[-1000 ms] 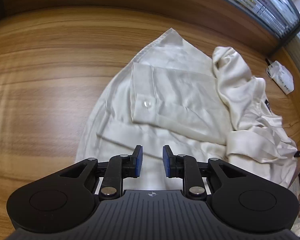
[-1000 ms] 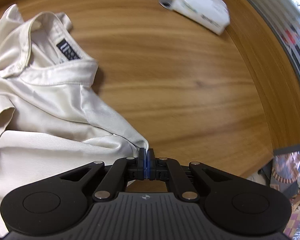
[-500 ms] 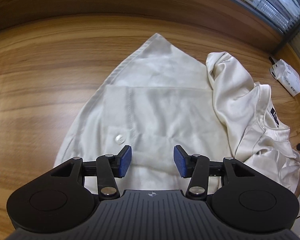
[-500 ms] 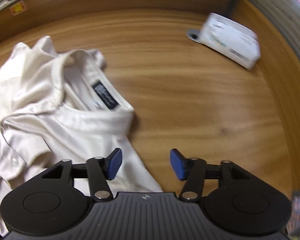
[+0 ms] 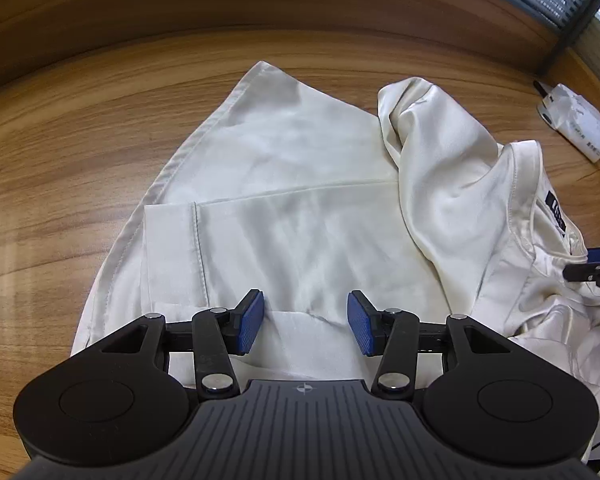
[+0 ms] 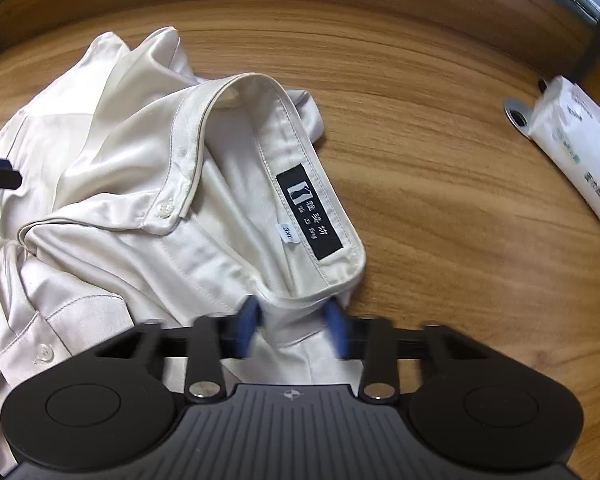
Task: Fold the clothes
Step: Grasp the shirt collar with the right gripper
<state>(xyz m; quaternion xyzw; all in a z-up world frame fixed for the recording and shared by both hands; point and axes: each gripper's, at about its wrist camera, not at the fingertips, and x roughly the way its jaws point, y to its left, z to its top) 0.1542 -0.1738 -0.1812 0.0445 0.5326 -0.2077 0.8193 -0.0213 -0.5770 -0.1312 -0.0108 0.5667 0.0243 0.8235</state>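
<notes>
Having let go of the hem, our right gripper (image 6: 294, 330) is now closing around the collar (image 6: 320, 216) of the cream shirt (image 5: 300, 208) lying on the wooden table (image 5: 60, 184), while our left gripper (image 5: 306, 328) is hovering spread over the sleeve, risking a bunched grab.

1. Your right gripper (image 6: 294, 330) has just been closing, its blurred blue pads (image 6: 249, 322) straddling the cream shirt (image 6: 140, 208) below the collar (image 6: 320, 216).
2. A tissue pack (image 6: 572, 144) lies well apart on the wooden table (image 6: 440, 208).
</notes>
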